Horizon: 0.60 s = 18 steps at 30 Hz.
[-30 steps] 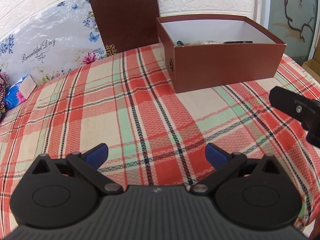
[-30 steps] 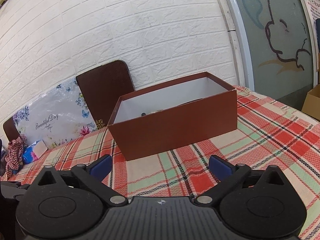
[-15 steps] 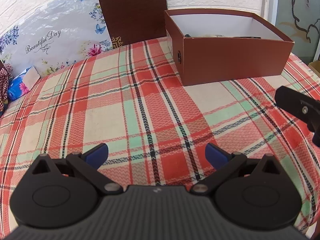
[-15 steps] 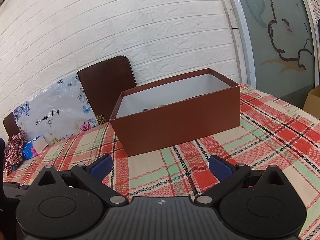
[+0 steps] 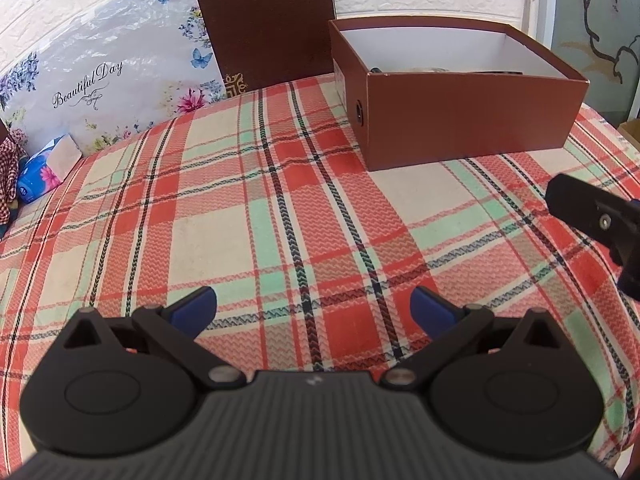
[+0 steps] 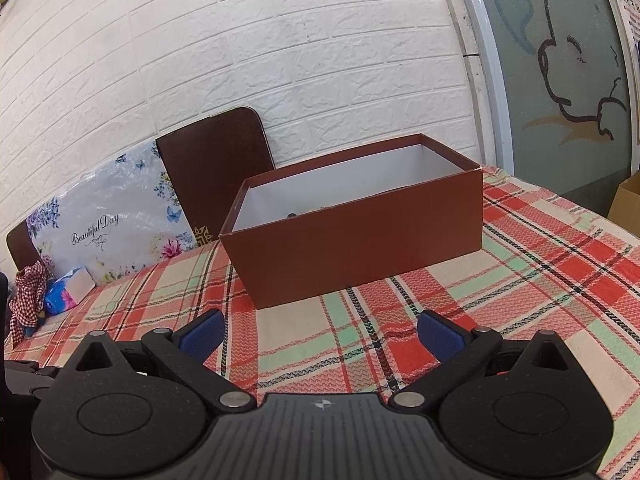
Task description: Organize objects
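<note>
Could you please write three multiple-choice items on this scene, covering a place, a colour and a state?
1. Where does the brown box stand?
A. on the plaid tablecloth
B. on the floor
C. on a chair seat

2. What colour are the gripper finger pads?
A. red
B. blue
C. white

3. How is the left gripper?
A. shut on a tissue pack
B. shut on the box
C. open and empty

Answers: 1 A, its base rests on the cloth; 2 B, both pads show blue; 3 C, only cloth shows between its spread fingers.
</note>
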Tool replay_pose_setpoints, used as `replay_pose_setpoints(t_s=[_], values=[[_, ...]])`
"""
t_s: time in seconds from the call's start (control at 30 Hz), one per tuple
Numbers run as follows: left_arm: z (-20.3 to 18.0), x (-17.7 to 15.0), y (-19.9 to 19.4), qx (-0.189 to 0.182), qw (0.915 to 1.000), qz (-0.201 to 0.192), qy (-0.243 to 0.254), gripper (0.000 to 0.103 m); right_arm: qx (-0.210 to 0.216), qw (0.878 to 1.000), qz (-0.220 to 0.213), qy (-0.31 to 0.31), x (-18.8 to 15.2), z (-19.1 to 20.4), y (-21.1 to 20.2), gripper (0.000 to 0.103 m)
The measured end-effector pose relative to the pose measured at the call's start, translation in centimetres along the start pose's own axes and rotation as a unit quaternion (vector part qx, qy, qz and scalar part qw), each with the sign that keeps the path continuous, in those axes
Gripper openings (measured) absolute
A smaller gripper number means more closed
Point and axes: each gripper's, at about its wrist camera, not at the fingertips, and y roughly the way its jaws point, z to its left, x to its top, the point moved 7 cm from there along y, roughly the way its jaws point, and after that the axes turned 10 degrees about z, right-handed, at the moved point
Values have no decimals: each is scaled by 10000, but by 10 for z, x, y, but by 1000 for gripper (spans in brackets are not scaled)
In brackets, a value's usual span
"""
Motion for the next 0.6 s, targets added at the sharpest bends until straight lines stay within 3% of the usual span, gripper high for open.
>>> replay_pose_setpoints(t_s=[0.6], values=[[2, 1, 1, 80, 10000, -14, -19, 103, 4, 9999, 0, -150, 0, 2, 2, 102]])
